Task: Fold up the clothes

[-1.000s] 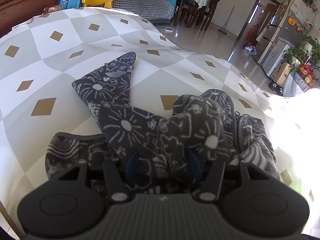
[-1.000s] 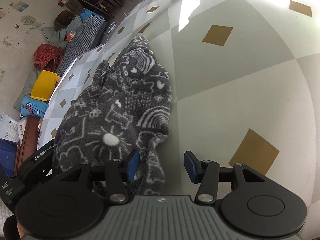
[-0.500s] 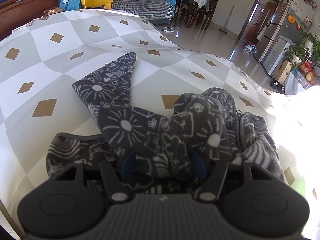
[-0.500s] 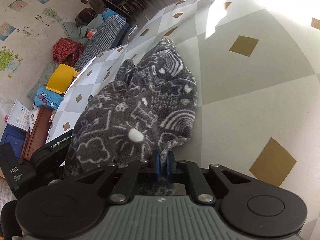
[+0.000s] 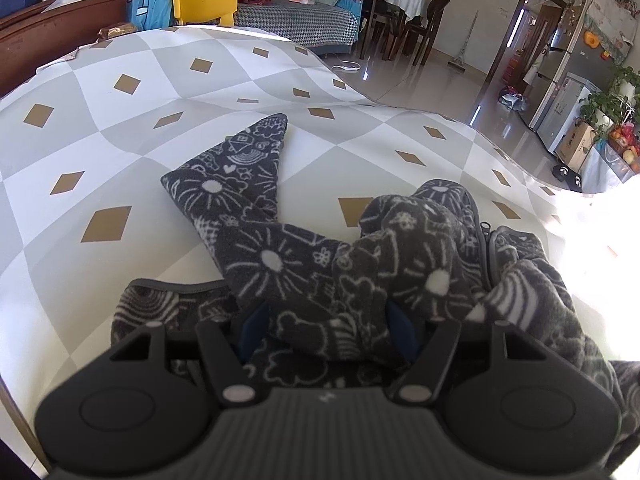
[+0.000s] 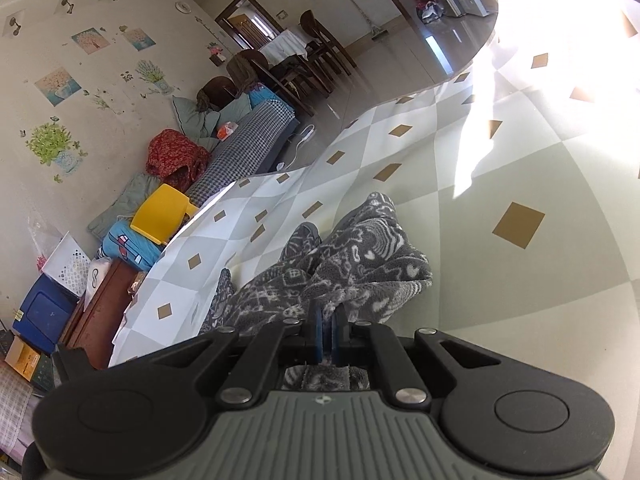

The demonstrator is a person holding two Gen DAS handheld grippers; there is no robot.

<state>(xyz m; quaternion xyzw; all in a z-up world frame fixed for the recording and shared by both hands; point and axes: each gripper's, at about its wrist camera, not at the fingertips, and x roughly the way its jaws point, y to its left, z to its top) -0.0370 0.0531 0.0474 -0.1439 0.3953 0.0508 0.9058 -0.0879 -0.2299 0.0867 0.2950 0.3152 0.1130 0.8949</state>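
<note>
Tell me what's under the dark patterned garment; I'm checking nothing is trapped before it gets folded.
Around the dark patterned garment only the diamond-patterned tablecloth shows. Whatever lies beneath its bunched folds is hidden. The right gripper pinches one edge.

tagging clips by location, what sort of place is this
Most likely a home living and dining room: a sofa with cushions, a dining table with chairs, and a fridge by the doorway.
</note>
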